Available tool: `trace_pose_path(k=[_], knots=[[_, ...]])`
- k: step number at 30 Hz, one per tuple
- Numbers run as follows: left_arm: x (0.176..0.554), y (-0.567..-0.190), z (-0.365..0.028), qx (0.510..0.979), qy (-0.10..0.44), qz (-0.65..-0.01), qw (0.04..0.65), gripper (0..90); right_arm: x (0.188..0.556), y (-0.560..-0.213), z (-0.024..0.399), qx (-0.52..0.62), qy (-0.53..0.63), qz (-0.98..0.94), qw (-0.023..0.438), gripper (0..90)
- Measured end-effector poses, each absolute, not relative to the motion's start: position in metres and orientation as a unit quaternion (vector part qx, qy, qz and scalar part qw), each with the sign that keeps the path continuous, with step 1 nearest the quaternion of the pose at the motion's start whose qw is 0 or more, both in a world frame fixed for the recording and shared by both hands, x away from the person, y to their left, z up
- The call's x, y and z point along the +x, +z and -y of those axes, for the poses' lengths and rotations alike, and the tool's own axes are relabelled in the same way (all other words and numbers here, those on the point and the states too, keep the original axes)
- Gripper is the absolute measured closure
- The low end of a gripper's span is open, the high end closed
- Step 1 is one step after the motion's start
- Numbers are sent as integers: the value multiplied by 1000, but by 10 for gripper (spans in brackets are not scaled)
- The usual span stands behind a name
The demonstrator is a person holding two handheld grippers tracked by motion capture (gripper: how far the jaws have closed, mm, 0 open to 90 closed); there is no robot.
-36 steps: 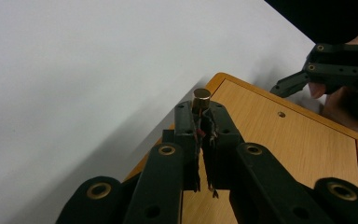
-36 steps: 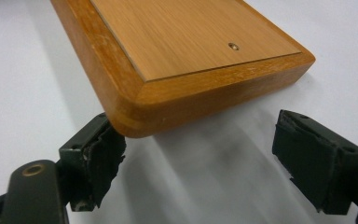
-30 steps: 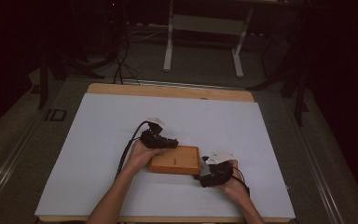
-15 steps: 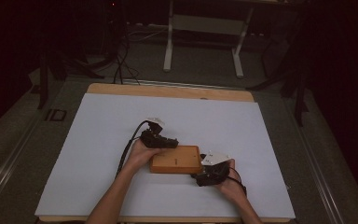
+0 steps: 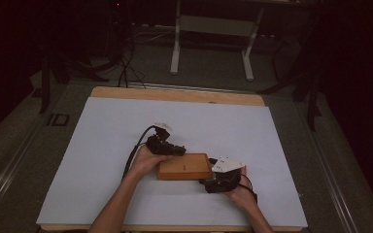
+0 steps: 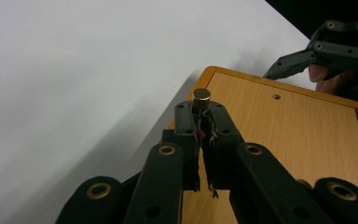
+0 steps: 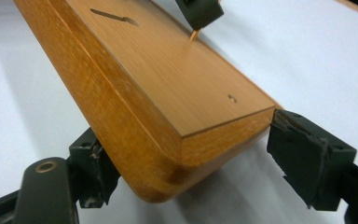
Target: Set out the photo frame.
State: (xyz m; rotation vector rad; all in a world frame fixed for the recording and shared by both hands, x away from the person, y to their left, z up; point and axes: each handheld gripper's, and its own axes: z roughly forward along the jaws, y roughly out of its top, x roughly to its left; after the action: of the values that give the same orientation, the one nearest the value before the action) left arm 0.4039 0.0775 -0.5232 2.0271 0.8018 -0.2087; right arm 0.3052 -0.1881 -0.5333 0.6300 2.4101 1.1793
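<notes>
A flat wooden block (image 5: pixel 184 166) lies on the white table sheet (image 5: pixel 102 145). My left gripper (image 5: pixel 178 151) comes in over the block's far left edge, shut on a small brass pin (image 6: pixel 201 95). The right gripper view shows that pin's tip (image 7: pixel 194 34) down at the block's top face (image 7: pixel 168 70). My right gripper (image 5: pixel 209 183) sits at the block's near right corner. Its jaws straddle that corner (image 7: pixel 177 154). The left pad (image 7: pixel 91 175) is tucked against the side, and the right pad (image 7: pixel 307 158) stands slightly off it. A small hole (image 6: pixel 276 97) marks the top face.
A dark slot (image 7: pixel 112 16) is cut into the block's top. The wooden table edge (image 5: pixel 175 94) runs along the far side. Beyond it stand a metal frame (image 5: pixel 213 29) and cables on the dark floor.
</notes>
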Motion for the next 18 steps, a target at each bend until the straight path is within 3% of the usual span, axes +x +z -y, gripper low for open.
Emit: trace_pose_path(k=[9, 18], knots=[[399, -526, -79, 819, -112, -323, 460, 850, 299, -529, 188, 212, 428, -854, 205, 228], [396, -526, -77, 829, -84, -318, 451, 802, 299, -523, 191, 219, 448, -841, 208, 314]])
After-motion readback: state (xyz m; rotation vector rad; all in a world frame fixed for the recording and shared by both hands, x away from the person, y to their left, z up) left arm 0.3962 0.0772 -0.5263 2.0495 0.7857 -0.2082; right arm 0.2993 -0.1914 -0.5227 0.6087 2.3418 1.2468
